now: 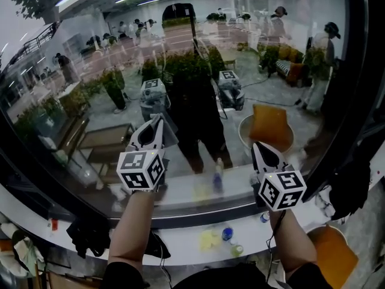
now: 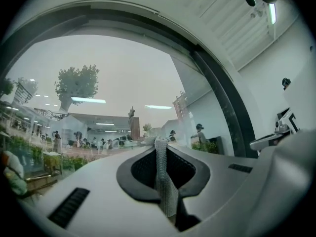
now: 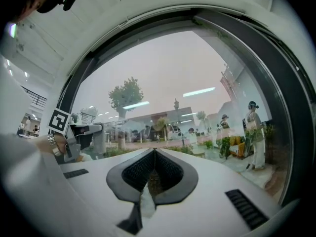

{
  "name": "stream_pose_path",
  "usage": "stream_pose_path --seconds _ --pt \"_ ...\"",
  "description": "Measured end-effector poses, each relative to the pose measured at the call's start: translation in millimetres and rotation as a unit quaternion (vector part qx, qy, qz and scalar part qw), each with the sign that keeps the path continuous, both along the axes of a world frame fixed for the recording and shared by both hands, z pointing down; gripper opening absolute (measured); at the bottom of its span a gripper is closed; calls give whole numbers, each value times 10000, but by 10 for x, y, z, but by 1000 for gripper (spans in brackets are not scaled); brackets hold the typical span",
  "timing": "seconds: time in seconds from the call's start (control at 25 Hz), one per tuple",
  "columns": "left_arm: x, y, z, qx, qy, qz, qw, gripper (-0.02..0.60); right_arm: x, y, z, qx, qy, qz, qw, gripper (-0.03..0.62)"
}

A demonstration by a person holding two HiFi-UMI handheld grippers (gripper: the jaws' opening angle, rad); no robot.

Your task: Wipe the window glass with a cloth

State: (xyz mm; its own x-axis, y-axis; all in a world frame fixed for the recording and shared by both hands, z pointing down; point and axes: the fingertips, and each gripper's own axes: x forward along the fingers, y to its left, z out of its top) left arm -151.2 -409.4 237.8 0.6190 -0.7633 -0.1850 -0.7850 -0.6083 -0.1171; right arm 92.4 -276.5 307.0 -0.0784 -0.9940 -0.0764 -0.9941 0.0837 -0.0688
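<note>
Clearance list, head view.
- 12 o'clock: the window glass point(image 1: 192, 71) shuts off all forward travel. I hold the left gripper point(image 1: 158, 120) and right gripper point(image 1: 257, 145) close before it.
- Between the two grippers: an open lane along the pane.
- 3 o'clock: the dark window frame point(image 1: 360, 83) bounds the right gripper's sideways room.
- 6 o'clock: the sill point(image 1: 186, 236) carries a blue-capped bottle point(image 1: 227, 233) and a yellow item point(image 1: 209, 239).
- 7 o'clock: a dark bundle point(image 1: 90, 233) lies on the sill.
- 9 to 11 o'clock: the pane is free.

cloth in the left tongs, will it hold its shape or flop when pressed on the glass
Probably floppy: the cloth is a thin woven strip pinched flat in the shut left tongs, so it likely folds rather than pushes. Likely light too, since it looks open-weave. Its rough weave should drag on the window glass rather than slip.
</note>
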Motion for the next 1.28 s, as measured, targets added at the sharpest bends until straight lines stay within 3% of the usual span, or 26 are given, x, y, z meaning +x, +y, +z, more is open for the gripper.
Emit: stream_pose_path --seconds 0.12,0.32,1.28 --pt "134 27 9 34 53 134 9999 31 72 15 31 -28 21 59 10000 29" --pt "782 172 -66 45 37 426 9991 31 593 147 -73 -66 41 217 9997 29" --pt "3136 675 -45 -163 -69 1588 9872 31 2203 566 -79 -2 -167 737 9971 29"
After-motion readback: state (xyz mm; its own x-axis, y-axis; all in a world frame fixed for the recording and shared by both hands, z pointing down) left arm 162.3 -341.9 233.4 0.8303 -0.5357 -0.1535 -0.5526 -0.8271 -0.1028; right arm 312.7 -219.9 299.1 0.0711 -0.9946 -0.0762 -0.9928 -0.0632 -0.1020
